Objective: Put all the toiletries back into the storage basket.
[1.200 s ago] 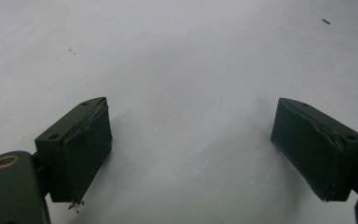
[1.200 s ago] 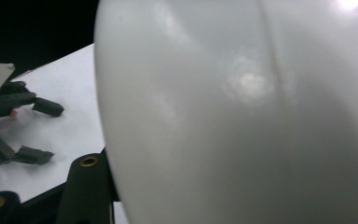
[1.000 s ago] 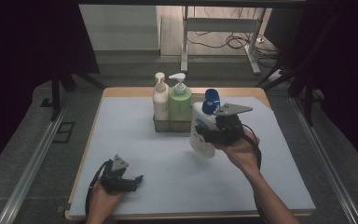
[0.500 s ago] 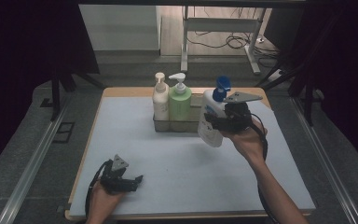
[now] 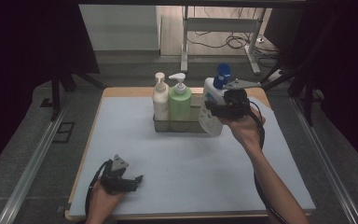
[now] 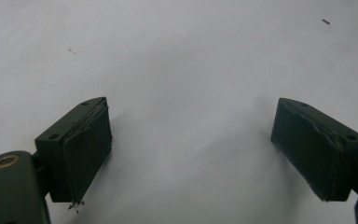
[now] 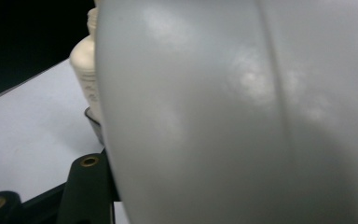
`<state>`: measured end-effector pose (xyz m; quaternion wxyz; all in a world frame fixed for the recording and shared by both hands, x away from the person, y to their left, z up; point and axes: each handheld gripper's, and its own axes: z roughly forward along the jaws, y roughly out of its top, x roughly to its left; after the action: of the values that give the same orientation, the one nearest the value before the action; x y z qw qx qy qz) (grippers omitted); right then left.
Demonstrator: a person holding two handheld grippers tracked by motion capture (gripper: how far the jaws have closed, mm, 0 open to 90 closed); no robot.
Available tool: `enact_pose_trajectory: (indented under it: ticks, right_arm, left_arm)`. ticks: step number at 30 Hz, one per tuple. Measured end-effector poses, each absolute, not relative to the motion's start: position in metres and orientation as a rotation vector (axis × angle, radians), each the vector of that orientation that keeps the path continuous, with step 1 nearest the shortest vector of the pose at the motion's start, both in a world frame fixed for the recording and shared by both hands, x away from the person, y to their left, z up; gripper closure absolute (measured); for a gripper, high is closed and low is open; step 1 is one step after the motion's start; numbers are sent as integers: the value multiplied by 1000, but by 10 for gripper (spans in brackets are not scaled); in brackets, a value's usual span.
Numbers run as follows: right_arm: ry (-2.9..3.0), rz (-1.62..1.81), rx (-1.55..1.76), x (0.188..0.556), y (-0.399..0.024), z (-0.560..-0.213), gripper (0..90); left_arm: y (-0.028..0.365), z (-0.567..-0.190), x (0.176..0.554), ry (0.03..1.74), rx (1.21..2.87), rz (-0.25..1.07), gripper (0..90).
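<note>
High view: we hold the white bottle [image 5: 210,109] with the blue cap pinched in our right gripper [image 5: 223,108], lifted just beside the rack [image 5: 177,125]. Next we must lower it into the free slot. Our left gripper [image 5: 129,179] rests spread wide on the mat [image 5: 186,163].

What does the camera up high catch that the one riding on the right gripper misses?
High view alone: the green pump bottle, the blue cap of the held white bottle, the right gripper clamping it, the left gripper resting open. Right gripper view alone: the held bottle's smooth wall up close. Both: that bottle, the cream pump bottle, the pale mat.
</note>
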<state>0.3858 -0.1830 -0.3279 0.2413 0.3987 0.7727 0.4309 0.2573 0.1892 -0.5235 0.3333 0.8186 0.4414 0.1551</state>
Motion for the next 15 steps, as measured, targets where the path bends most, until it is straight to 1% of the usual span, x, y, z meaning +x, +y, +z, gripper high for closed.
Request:
enact_pose_trajectory:
  ticks: [15]
  right_arm:
    - [2057,1148,1135,417,-176,-329,409]
  left_arm:
    - [189,-523,257,1154,2139,405,122]
